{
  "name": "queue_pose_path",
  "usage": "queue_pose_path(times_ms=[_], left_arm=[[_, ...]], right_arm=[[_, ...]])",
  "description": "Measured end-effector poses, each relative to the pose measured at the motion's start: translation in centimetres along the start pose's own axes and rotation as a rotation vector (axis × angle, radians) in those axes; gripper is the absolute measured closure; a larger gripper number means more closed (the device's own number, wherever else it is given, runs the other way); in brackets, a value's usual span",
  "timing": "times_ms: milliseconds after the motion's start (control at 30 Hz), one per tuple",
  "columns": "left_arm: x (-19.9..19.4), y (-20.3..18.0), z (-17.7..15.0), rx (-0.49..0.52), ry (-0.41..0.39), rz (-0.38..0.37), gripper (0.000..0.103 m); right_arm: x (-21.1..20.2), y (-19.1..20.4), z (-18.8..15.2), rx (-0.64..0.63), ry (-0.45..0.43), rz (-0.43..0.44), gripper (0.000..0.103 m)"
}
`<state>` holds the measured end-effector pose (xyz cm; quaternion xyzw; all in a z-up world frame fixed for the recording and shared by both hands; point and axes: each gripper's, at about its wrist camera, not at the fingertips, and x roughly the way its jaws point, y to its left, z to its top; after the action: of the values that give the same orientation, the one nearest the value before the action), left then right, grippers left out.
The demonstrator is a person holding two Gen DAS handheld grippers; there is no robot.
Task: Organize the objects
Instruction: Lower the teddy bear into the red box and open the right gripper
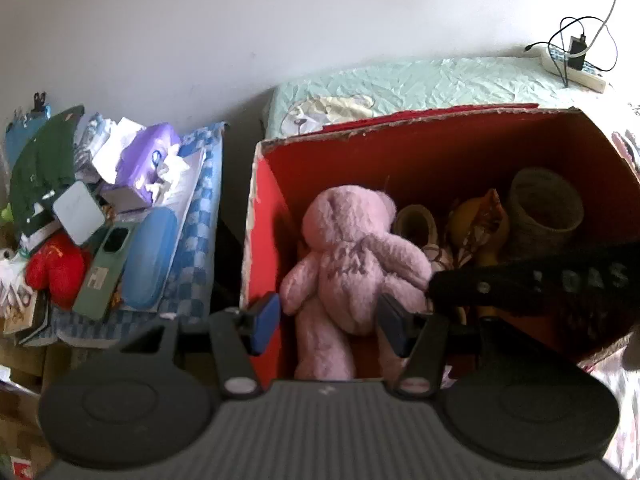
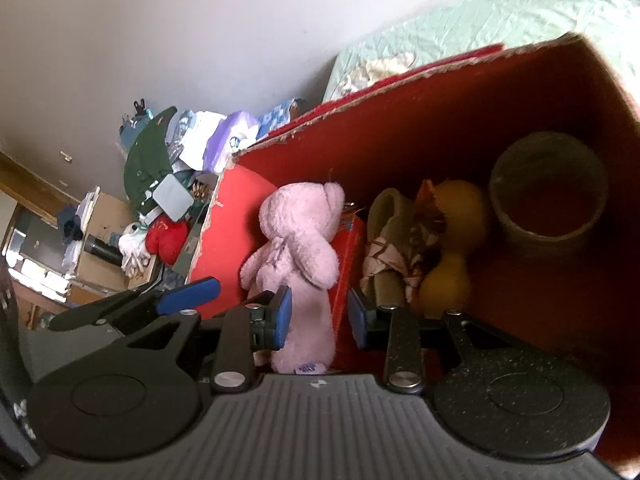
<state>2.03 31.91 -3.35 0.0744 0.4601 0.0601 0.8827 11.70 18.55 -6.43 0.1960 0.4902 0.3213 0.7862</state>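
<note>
Inside the red box (image 1: 400, 148) stands a pink teddy (image 1: 352, 256); left gripper (image 1: 328, 320) and right gripper (image 2: 320, 320) are both apart around it, not squeezing.

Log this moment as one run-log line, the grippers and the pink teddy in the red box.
left gripper: open, astride pink teddy | right gripper: open, at teddy's legs | teddy: inside red box, unheld

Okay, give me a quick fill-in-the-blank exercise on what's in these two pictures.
1. The plush bear in the box is ____ in colour.
2. The cardboard box is ____ inside.
3. The power strip lies on the ____.
4. The yellow toy sits between the little shoe and the woven ____.

Missing words: pink; red; bed; basket
</note>
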Motion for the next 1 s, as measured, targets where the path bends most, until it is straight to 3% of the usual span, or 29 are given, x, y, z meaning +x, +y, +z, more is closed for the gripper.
queue_pose_path(times_ms=[500,767,1000], left_arm=[[-1.4,-2.6,-0.1,0.007,0.01,-0.016,0.032],[-2.7,-5.0,0.5,0.03,-0.003,-0.024,0.026],[-3.9,-7.6,1.2,0.015,-0.015,0.013,0.019]], right_arm=[[-4.8,-0.8,-1.7,-0.028,-0.123,-0.107,0.066],[-7.9,-1.9,-2.1,-0.035,-0.173,-0.098,0.065],[-9.3,-3.5,-1.7,-0.035,-0.139,-0.057,0.065]])
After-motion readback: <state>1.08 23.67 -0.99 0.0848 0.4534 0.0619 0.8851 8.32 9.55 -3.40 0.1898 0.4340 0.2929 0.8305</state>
